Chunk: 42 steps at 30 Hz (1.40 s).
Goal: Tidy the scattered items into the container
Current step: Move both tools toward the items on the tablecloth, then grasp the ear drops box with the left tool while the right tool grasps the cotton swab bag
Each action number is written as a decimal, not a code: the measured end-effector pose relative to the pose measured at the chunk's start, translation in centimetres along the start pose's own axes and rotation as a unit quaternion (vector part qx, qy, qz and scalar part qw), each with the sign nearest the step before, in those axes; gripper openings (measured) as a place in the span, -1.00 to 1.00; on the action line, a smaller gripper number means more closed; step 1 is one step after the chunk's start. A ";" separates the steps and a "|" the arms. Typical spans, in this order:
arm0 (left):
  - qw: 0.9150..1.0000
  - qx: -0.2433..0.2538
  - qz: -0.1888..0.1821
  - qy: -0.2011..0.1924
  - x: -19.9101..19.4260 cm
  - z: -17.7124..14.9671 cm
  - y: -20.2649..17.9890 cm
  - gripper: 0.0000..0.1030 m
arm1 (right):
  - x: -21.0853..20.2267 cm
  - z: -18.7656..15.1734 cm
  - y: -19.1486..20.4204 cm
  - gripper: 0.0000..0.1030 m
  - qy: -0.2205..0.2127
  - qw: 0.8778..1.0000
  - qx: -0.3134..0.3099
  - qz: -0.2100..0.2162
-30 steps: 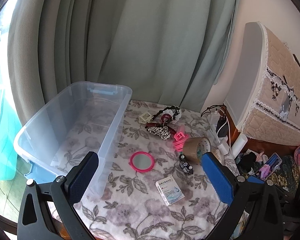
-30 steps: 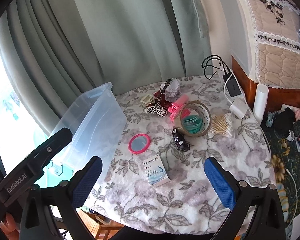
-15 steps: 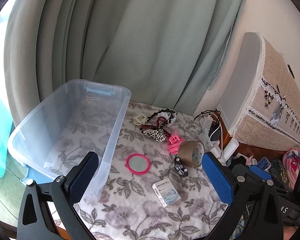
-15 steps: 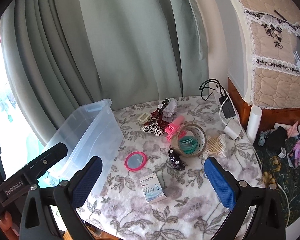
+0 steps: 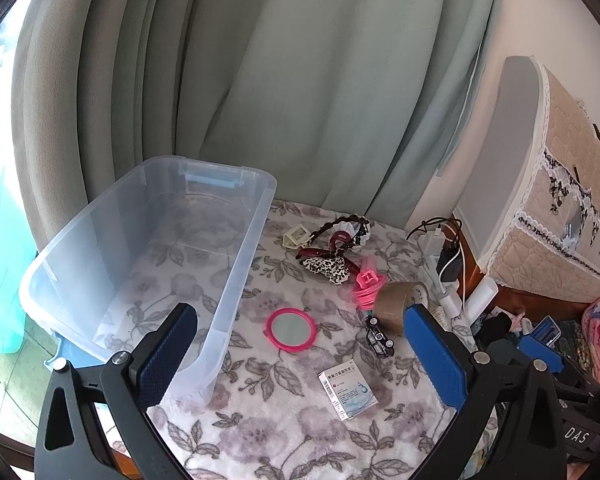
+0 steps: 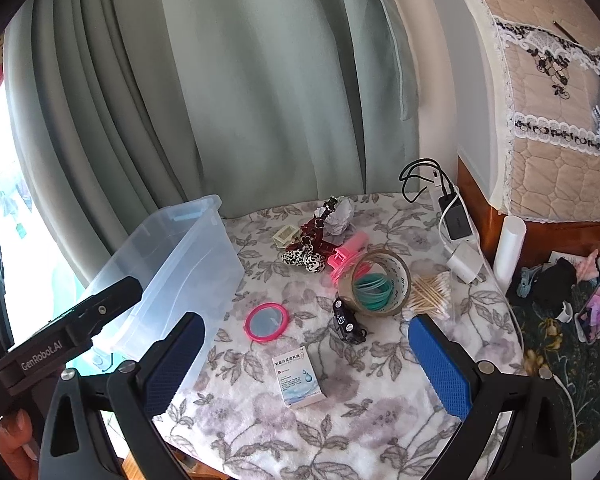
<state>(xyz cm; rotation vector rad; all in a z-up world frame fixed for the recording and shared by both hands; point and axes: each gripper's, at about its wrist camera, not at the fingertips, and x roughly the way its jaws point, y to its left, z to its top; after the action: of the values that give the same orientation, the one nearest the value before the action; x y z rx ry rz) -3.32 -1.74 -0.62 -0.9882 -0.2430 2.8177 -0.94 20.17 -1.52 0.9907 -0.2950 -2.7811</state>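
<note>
Since nothing is yet in the bin, I judge the first pick undecided; I read each view in turn.

Left view, left tool (image 5: 298, 354): spread wide, holding nothing, hovering above the surface (image 5: 284, 432).
Left view, container (image 5: 236, 264): clear, bare inside, ahead-left, its near corner just beside my left finger.
Left view, pink mirror (image 5: 291, 329): straight ahead between the fingers, nearest.
Left view, medicine box (image 5: 348, 390): slightly right, long axis running away from me.

Right view, right tool (image 6: 306, 358): spread, holding nothing.
Right view, medicine box (image 6: 298, 376): centred between the fingers, closest to this tool, lengthwise.
Right view, toy car (image 6: 347, 320): beyond, touching the tape roll (image 6: 374, 288).
</note>
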 end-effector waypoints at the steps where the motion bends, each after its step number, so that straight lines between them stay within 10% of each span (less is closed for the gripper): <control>1: 1.000 0.004 0.000 0.000 0.1 0.0 -0.2 1.00 | 0.0 -0.1 0.0 1.00 -0.001 1.000 -0.005 0.000; 15: 0.999 0.025 -0.028 0.028 2.5 -0.8 -4.2 1.00 | 0.8 -0.7 -5.5 1.00 -0.018 0.999 0.029 -0.004; 21: 0.992 0.085 0.014 0.091 6.2 -3.5 -8.1 1.00 | 2.5 -2.0 -9.7 1.00 0.025 0.997 0.067 -0.032; 32: 0.979 0.052 0.100 0.168 13.4 -7.4 -7.4 1.00 | 7.1 -4.2 -13.9 0.99 0.071 0.993 0.082 -0.052; 42: 0.967 0.066 0.113 0.219 18.3 -9.3 -7.6 0.74 | 14.4 -3.9 -15.3 0.74 0.111 0.988 0.066 -0.078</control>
<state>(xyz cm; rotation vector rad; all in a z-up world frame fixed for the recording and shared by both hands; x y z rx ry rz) -10.96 10.13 -17.31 -1.6549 0.1153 2.6596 -10.99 31.17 -16.90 1.4002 -0.3872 -2.7806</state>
